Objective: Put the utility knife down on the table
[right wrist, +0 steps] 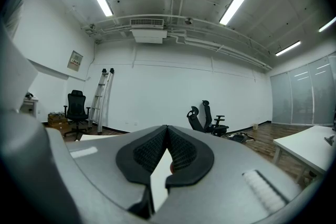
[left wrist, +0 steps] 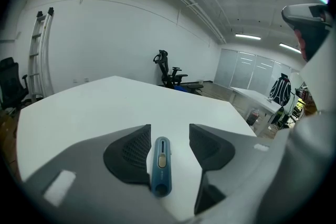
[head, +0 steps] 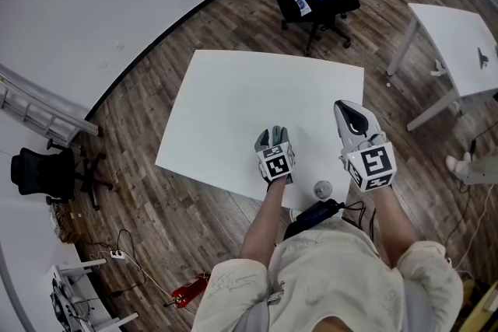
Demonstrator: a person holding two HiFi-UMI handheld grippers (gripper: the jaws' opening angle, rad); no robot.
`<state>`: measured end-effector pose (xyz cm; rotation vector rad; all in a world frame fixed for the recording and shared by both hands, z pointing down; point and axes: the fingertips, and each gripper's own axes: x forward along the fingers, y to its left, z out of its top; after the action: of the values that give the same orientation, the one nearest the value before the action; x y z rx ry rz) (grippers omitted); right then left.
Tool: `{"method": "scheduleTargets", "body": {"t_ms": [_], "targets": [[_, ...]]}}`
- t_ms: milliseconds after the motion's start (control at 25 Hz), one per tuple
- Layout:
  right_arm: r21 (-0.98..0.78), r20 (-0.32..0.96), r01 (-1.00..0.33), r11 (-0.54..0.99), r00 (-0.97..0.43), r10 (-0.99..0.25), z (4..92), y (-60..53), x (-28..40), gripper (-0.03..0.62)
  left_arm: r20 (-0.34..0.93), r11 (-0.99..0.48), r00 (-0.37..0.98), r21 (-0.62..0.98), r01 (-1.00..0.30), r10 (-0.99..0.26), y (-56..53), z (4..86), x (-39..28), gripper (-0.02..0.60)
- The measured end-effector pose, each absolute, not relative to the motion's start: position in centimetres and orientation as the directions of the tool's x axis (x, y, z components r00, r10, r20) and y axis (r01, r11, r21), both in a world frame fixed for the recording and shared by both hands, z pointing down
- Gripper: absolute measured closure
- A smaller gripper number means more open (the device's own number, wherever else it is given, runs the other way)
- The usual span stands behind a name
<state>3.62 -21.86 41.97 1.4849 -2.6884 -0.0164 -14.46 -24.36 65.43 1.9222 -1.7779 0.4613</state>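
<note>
We judge the utility knife (left wrist: 161,165) to be a light, stiff thing: a slim blue body with a pale slider set along its top face. The shell looks smooth, so a pinch on its rounded edges could slip. If we had to take it up again, we would close across the two long sides at mid-body, beside the slider and clear of the far tip. We cannot tell whether any blade is showing there.

The knife lies flat on the white desk (head: 233,89), lengthwise along the line in which the left claw (left wrist: 168,147) points, with its tip toward the far side. It sits in the gap between the two jaws, a little nearer the left pad (left wrist: 137,148) than the right one. Bare desk shows on both sides of it, and neither pad presses on it. Its near end runs under the claw's body and out of sight. The left claw is spread wide and pinches nothing. In our judgement the knife is already set down and released.

The right claw (right wrist: 167,152) hangs at the right near edge of the desk, well apart from the knife. Its jaws are pressed together at the tips with nothing between them.
</note>
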Motion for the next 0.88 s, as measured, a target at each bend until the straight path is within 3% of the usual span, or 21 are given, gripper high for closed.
{"method": "scheduleTargets", "body": {"t_ms": [360, 880], "targets": [[0.045, 0.056, -0.845, 0.532, -0.53, -0.846, 41.9, -21.9, 3.6, 0.588, 0.498, -0.038, 0.088, 0.109, -0.993, -0.863, -24.5, 63.7, -14.6, 0.436], [0.042, 0.058, -0.844, 0.535, -0.532, -0.844, 42.1, -21.9, 3.5, 0.588, 0.47, -0.026, 0.069, 0.098, -0.995, -0.88, -24.5, 62.8, -14.6, 0.526]]}}
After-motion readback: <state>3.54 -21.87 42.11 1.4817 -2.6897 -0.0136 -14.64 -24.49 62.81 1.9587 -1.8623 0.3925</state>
